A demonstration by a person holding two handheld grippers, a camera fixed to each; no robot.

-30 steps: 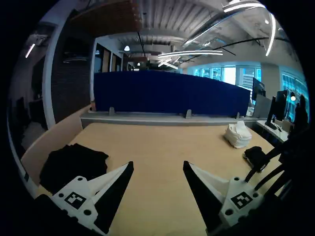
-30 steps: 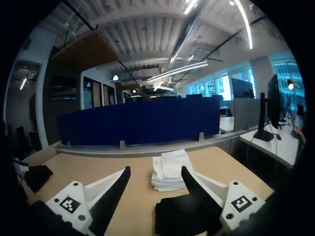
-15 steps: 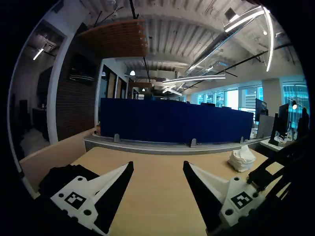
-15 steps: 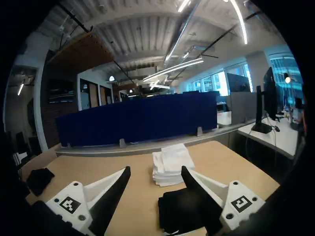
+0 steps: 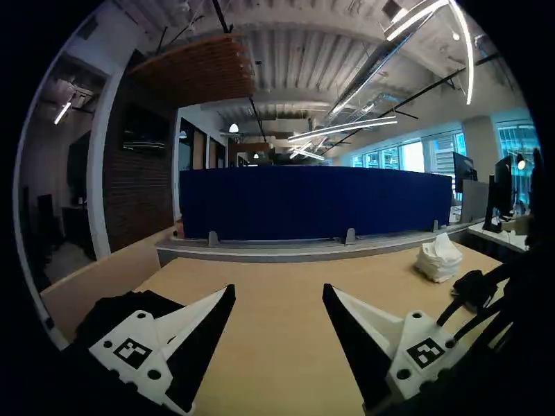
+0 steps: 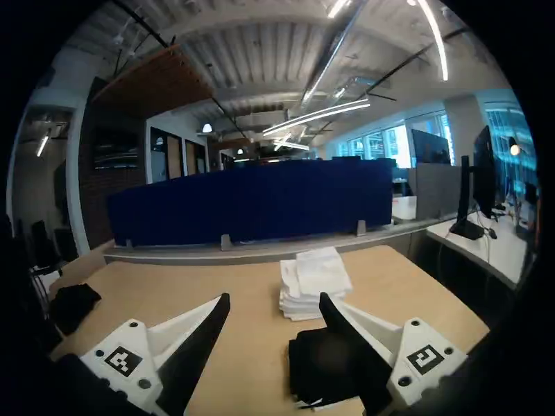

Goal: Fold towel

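Tabletop (image 5: 277, 347), blue divider (image 5: 312, 201) behind, white towel stack (image 6: 313, 281), left hand-held gripper (image 5: 278, 287) and right hand-held gripper (image 6: 274, 295) spread, empty.

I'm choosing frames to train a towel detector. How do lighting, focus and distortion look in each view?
Left gripper view: sharp, but fisheye bows the blue divider, the ceiling lights blow out, and the black cloth is a featureless dark patch. Right gripper view: sharp; the white towel stack shows its layers, while the black towel nearer the camera shows almost no folds.
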